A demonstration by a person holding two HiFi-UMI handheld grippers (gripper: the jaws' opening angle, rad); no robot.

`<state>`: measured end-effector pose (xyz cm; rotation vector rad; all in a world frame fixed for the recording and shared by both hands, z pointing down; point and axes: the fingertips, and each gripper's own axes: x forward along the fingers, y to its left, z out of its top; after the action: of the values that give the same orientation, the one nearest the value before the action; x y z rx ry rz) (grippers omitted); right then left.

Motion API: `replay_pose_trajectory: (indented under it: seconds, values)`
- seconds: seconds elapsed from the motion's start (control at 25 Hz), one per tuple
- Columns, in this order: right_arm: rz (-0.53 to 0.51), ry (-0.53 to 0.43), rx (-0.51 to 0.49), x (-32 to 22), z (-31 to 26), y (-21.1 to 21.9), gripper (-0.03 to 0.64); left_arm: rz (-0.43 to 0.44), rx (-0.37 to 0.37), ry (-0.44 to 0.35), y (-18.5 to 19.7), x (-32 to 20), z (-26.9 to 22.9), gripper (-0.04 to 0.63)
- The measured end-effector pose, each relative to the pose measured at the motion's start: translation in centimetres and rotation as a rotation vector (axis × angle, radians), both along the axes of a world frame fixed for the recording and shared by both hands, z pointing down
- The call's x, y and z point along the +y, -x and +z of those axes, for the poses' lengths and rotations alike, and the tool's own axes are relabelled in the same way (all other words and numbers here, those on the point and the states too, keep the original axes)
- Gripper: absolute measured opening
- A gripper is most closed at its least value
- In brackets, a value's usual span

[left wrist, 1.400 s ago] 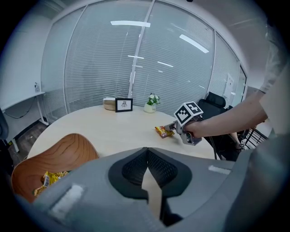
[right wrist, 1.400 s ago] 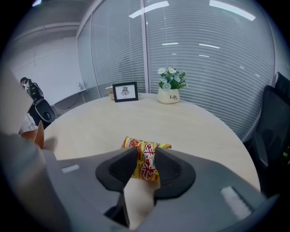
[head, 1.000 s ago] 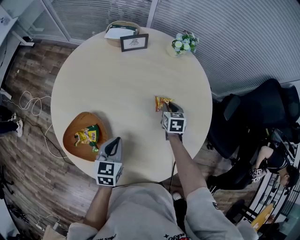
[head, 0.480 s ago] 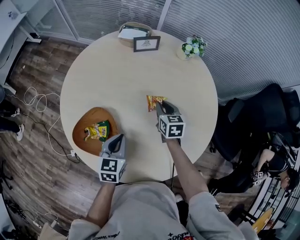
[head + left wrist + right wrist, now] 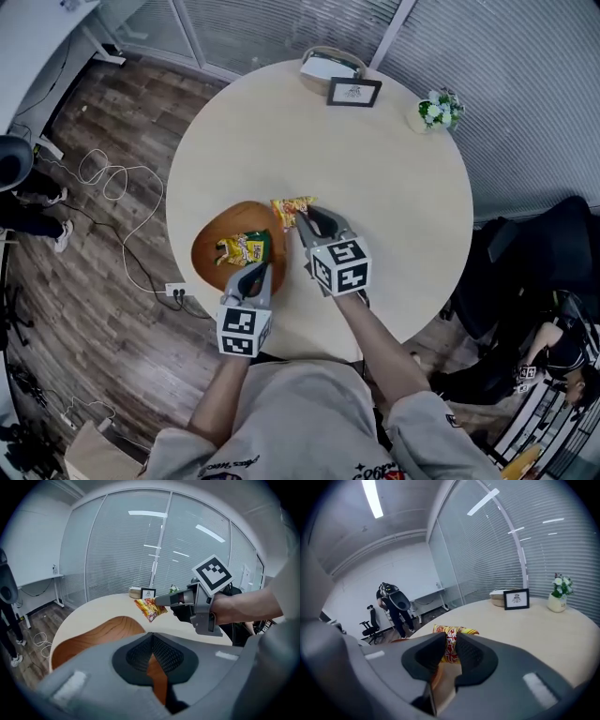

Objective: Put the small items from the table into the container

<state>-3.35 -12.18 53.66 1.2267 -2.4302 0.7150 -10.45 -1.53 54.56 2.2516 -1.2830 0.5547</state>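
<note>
An orange-red snack packet (image 5: 289, 210) (image 5: 454, 631) hangs pinched in my right gripper (image 5: 302, 218) (image 5: 450, 641), which is shut on it, just above the right rim of the wooden bowl (image 5: 214, 255). In the bowl lies a green and yellow packet (image 5: 244, 247). My left gripper (image 5: 254, 273) (image 5: 151, 637) hovers at the bowl's near edge, shut with nothing between its fingers. In the left gripper view the bowl (image 5: 93, 637) spreads under the jaws, and the right gripper (image 5: 161, 602) holds the packet (image 5: 150, 609) out over it.
At the round table's far edge stand a picture frame (image 5: 354, 92), a woven basket (image 5: 330, 64) and a small flower pot (image 5: 437, 110). Cables (image 5: 112, 178) lie on the wooden floor at left. A black chair (image 5: 525, 253) stands at right.
My right gripper has lifted the snack packet off the table and carried it left to the bowl's rim. The left gripper has shifted a little along the bowl's near edge.
</note>
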Motion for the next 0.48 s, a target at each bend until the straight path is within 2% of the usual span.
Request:
replay_pose_trajectory:
  seconds: [0.28, 0.48]
  values:
    - [-0.201, 0.063, 0.027, 3.8, 2.1, 7.9, 0.072, -0.057, -0.006, -0.001, 4.0, 0.6, 0.0, -0.002]
    - [-0.321, 0.201, 0.125, 6.4, 5.9, 10.1, 0.072, -0.081, -0.009, 0.01, 5.9, 1.1, 0.4, -0.002]
